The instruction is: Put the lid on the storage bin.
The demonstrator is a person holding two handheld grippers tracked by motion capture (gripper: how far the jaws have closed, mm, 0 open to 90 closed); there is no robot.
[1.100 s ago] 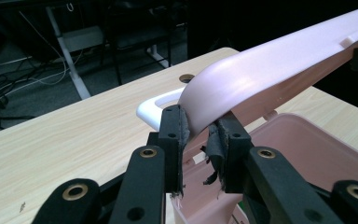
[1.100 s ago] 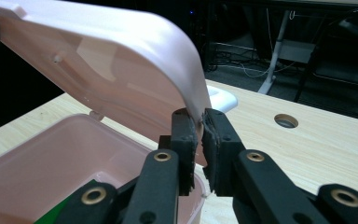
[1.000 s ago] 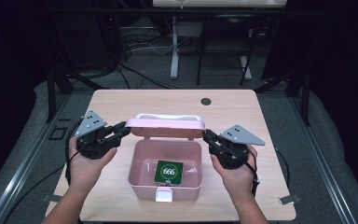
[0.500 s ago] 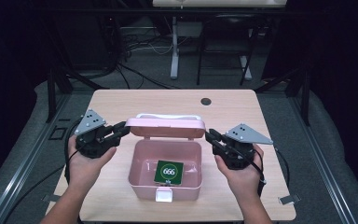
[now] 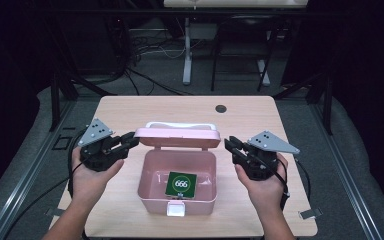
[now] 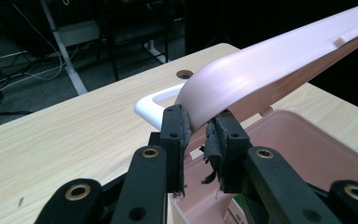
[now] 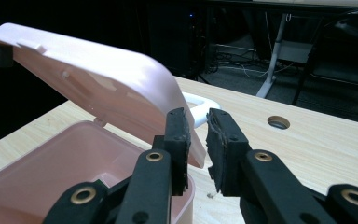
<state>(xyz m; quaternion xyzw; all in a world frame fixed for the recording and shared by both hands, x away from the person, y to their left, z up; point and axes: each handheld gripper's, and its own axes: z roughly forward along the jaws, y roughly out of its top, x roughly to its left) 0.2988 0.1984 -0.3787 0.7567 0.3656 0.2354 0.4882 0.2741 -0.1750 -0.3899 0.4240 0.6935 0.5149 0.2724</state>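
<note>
1. Looking down from the high view, a pink box (image 5: 177,186) sits on the near middle of the table (image 5: 130,110), its lid (image 5: 177,136) raised at the back and a green card marked 666 (image 5: 181,184) lying on the box floor. The left gripper (image 5: 130,141) has its tips at the lid's left end; the right gripper (image 5: 230,146) sits just beside the lid's right end, apart from it. Judging by this, the step in hand is working the lid on its hinge, with the left hand carrying it alone. Doing it well means swinging along the hinge arc rather than pulling sideways, so the box does not slide.

2. Along the left gripper view, the jaws are narrowed on the lid's curved corner (image 6: 242,74), one pad on each face. The white handle (image 6: 156,105) shows behind. The grip is only on the corner, so steady pressure matters or the lid could slip free.

3. Along the right gripper view, the right gripper (image 7: 196,135) has its jaws nearly together with a thin gap and nothing between them; the lid (image 7: 98,84) edge passes just in front of the left jaw.

4. Against the high view a second ago, the right hand has drawn slightly back and outward from the lid's right end; the left gripper, lid and box lie much as they did.
</note>
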